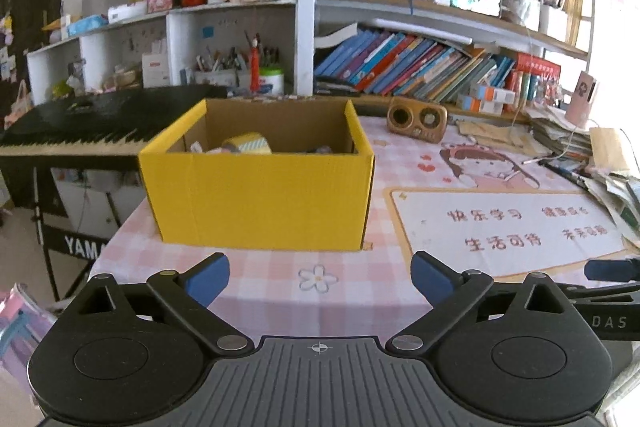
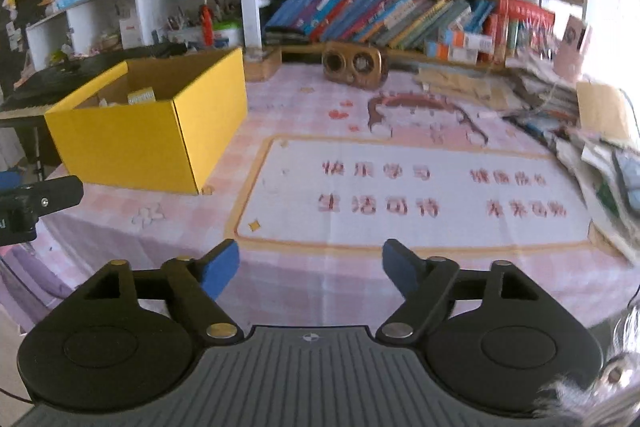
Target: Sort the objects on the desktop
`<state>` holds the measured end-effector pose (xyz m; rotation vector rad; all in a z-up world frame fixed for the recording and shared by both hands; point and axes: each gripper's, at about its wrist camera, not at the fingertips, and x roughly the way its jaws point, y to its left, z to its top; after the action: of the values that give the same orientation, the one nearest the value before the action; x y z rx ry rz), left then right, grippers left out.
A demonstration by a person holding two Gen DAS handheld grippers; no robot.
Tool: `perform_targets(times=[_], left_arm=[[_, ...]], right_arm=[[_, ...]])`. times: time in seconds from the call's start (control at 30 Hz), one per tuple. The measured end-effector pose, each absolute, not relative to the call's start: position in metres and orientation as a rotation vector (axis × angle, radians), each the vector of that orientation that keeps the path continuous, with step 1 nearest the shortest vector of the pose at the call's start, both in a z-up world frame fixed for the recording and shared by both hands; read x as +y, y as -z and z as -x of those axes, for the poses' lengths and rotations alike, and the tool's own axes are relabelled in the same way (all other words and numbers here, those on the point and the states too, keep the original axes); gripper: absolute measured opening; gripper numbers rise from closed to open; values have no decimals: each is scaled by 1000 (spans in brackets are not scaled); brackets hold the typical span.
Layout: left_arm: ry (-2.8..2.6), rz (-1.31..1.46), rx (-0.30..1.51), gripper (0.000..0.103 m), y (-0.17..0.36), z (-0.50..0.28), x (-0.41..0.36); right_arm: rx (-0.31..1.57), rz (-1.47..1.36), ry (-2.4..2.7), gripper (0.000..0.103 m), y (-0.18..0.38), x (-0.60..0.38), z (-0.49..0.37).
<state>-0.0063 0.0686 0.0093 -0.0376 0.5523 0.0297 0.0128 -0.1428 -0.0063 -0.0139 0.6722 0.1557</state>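
With both sets of fingers spread wide and empty, the yellow box is seen at 12 o'clock from the left gripper, nearer than the right gripper.

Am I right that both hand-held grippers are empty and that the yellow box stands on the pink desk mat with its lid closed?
Not quite: the yellow box is open on top, as the left wrist view shows, with small items inside. The rest is right.
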Motion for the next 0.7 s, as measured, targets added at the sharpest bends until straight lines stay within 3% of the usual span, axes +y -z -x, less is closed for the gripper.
perform_targets(times=[0.7], left_arm=[[-56,-19,626,102,-1,6,61]], right_arm=[[709,-5,-139,87,9,-147,-5]])
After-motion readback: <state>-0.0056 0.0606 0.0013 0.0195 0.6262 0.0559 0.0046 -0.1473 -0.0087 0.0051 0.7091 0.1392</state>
